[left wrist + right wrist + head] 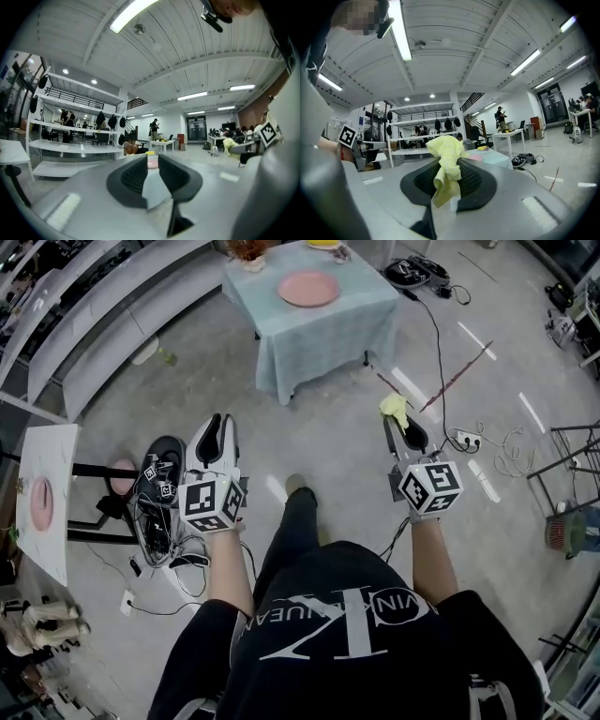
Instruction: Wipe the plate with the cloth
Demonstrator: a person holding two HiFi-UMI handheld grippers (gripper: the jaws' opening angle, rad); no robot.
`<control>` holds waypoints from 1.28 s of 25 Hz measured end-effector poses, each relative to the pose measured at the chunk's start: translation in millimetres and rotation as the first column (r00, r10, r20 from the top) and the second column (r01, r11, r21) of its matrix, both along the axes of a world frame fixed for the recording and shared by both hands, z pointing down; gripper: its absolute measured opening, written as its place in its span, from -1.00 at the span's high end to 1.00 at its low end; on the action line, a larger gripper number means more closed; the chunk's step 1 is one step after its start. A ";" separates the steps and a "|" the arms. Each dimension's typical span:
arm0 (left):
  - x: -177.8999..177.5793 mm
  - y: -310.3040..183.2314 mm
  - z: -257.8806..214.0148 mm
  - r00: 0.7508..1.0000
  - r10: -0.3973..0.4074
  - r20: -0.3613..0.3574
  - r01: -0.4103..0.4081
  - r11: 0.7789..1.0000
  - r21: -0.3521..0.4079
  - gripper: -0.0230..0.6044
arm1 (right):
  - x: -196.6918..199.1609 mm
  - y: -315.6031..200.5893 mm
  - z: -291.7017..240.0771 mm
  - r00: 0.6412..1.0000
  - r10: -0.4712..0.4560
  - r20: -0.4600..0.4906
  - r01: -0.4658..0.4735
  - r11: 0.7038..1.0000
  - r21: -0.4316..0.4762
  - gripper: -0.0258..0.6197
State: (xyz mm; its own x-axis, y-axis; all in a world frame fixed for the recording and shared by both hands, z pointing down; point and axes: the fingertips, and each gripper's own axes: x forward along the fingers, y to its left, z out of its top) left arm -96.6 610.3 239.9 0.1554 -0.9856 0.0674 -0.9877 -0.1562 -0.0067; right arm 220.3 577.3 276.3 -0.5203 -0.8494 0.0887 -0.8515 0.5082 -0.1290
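Head view showed the person standing on a grey floor (337, 437), a gripper in each hand, both held out in front and well short of the table (323, 334). The plate (308, 288), pink, lay on that table's pale blue cover, well apart from both grippers. The left gripper (220, 427) pointed ahead with nothing in it. The right gripper (399, 420) carried the yellow cloth (395, 408) bunched at its tip. A tangle of cables (155, 521) lay on the floor beside the left gripper, and a second pink plate (42, 503) sat on a white tabletop at the far left.

Left gripper view showed the left gripper (152, 164) with its jaws released, a narrow gap between the black pads and nothing held there. Through the gap the distant table and plate (152, 162) could be made out.

Right gripper view showed the right gripper (449, 165) clenched on the cloth (447, 154), which stood up above the pads and hung down in front of them. The table (494, 158) stood far beyond, just right of the cloth, with the plate (477, 157) on it.
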 end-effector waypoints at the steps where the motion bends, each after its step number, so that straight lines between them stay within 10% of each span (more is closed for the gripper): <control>1: -1.4 -2.0 1.7 1.000 0.000 0.001 0.000 1.000 -0.003 0.93 | -1.0 -1.7 1.4 1.000 0.001 -0.001 -0.001 1.000 -0.002 0.67; 32: -56.4 -290.8 24.7 0.997 0.071 -0.026 -0.072 0.994 -0.081 0.93 | -60.1 -261.4 19.0 0.998 0.060 -0.012 -0.061 0.994 -0.087 0.67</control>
